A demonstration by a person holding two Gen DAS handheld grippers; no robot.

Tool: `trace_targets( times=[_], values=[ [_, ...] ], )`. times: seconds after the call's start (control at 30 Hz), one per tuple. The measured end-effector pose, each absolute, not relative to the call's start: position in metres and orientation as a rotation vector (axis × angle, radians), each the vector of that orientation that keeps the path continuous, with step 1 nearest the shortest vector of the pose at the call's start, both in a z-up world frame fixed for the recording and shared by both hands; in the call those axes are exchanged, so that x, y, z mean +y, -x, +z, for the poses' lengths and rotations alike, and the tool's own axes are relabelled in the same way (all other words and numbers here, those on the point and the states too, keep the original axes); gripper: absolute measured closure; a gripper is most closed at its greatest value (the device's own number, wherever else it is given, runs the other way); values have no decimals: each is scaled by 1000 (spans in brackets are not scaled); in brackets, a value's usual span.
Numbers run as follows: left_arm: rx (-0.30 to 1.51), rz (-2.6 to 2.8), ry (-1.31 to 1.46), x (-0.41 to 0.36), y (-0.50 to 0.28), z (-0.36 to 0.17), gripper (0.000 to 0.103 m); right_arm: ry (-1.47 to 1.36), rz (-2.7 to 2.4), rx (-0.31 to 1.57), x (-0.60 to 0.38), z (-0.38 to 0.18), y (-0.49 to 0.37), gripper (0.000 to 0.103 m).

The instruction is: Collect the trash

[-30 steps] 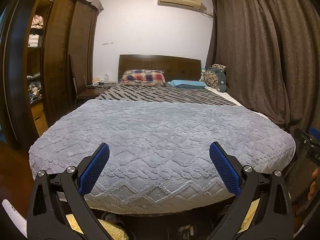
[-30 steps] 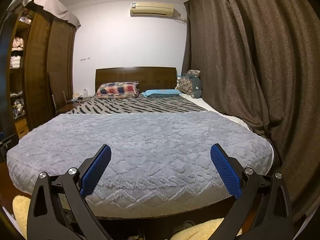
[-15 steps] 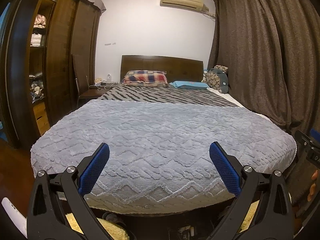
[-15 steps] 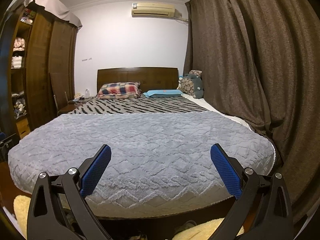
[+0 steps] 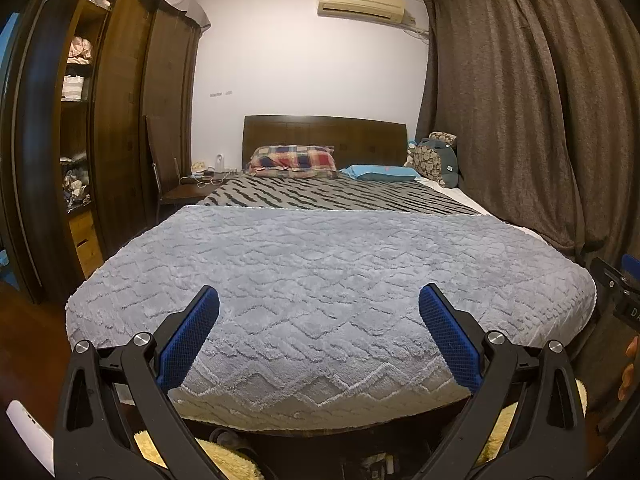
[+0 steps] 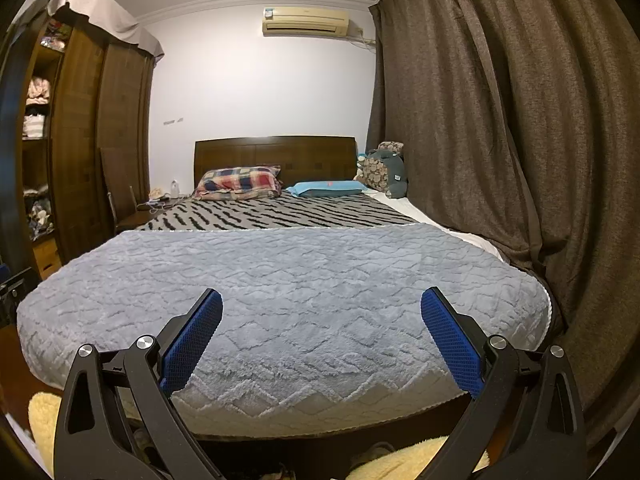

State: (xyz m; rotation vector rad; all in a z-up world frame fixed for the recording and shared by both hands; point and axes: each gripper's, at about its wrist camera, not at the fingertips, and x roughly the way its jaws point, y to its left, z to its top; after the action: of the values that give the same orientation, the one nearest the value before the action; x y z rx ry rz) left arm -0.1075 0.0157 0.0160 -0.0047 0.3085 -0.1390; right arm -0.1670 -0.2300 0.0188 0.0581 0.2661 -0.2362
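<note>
No trash shows on the bed in either view. My left gripper [image 5: 319, 300] is open over the foot of a bed covered by a grey plush blanket [image 5: 320, 264], with nothing between its blue pads [image 5: 188, 340]. My right gripper [image 6: 321, 300] is open too, held a little further right over the same blanket [image 6: 288, 280], also empty. Part of the right gripper [image 5: 618, 292] and a hand's fingers [image 5: 628, 360] appear at the right edge of the left wrist view. Small dark items under the bed's foot [image 5: 376, 464] are too dim to identify.
A zebra-striped cover [image 5: 332, 196], plaid pillow [image 5: 292, 160] and blue pillow [image 5: 380, 172] lie toward the headboard. A dark wardrobe [image 5: 80, 140] stands left, brown curtains [image 6: 500, 140] hang right. A bedside table [image 5: 192, 188] holds small items. Yellow fluffy rugs [image 6: 416, 460] lie on the floor.
Both views have drifted slightly, with the bed sitting a touch further right in each; the grippers stay open and empty.
</note>
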Motion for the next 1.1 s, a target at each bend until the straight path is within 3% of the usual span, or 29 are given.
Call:
trace_targets(
  times=[1.1],
  values=[
    [285, -149, -7, 17, 108, 20, 8, -58, -229, 256, -225, 22, 165, 3]
  ],
)
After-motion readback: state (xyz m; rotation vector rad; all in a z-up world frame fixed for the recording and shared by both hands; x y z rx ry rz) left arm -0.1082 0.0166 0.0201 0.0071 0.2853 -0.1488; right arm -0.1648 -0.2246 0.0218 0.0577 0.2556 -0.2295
